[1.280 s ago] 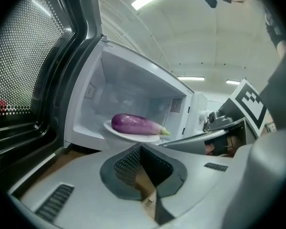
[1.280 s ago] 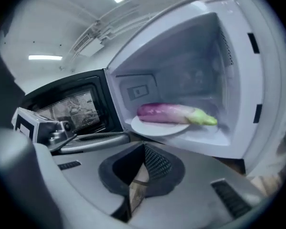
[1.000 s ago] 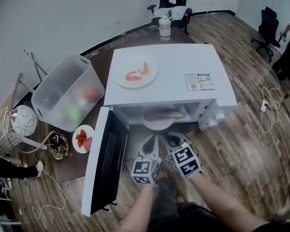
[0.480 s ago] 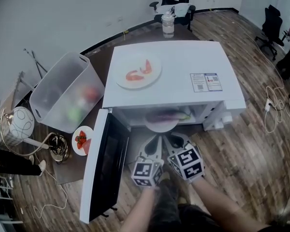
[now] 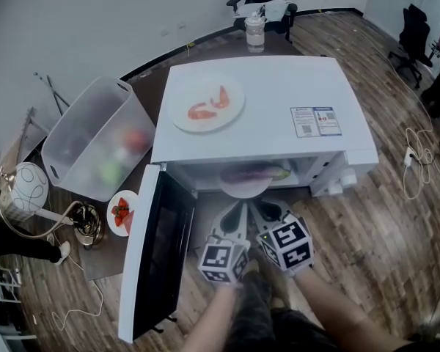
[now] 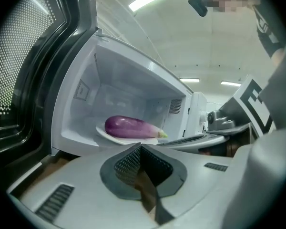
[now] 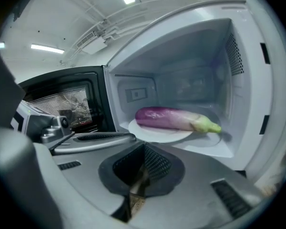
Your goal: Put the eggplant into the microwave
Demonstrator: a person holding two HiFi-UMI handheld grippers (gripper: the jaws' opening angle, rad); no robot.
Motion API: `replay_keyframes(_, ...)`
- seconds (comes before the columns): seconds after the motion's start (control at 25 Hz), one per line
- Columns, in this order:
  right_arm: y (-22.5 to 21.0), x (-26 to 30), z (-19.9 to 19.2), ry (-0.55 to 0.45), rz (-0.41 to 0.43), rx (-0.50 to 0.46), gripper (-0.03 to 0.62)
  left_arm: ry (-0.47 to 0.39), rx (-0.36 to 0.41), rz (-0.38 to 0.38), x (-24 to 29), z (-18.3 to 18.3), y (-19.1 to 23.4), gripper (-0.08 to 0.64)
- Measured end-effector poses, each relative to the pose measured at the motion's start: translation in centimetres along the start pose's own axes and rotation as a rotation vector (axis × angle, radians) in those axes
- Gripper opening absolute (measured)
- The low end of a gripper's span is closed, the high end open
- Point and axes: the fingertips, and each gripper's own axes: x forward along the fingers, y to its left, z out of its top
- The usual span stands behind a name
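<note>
The purple eggplant (image 7: pixel 171 118) with a green stem lies on a white plate (image 7: pixel 148 131) inside the open white microwave (image 5: pixel 279 138). The head view shows only a sliver of the eggplant (image 5: pixel 249 173) under the oven's top edge. The door (image 5: pixel 158 255) hangs open to the left. Both grippers hover side by side just in front of the opening, pointing at the plate. My left gripper (image 6: pixel 140 149) is shut with nothing in it, and so is my right gripper (image 7: pixel 144 149). Neither touches the eggplant (image 6: pixel 131 127).
A plate of red food (image 5: pixel 207 107) sits on top of the microwave. Left of it stand a clear plastic bin (image 5: pixel 95 141), a small plate of strawberries (image 5: pixel 125 213) and a metal bowl (image 5: pixel 88 222). A bottle (image 5: pixel 255 31) stands behind. Cables (image 5: pixel 414 171) lie on the floor at right.
The head view has shifted slightly. Both grippers stay shut in front of the opening, and the eggplant has not moved.
</note>
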Motion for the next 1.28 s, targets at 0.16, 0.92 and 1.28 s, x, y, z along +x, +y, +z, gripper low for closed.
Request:
replay_keyframes(0.16, -0.6, 0.3, 0.1, -0.001, -0.011, 0.019, -0.002, -0.002, -0.006, 0.000, 0.5, 0.3, 0.3, -0.002)
replay_keyframes(0.92, -2.4, 1.4, 0.8, -0.006, -0.030, 0.102, 0.000, 0.010, -0.048, -0.005, 2.2, 0.8, 0.8, -0.002)
replay_keyframes(1.28, -3.3, 2.0, 1.2, -0.018, -0.044, 0.126, -0.002, 0.012, -0.049, -0.011, 3.2, 0.9, 1.0, -0.002)
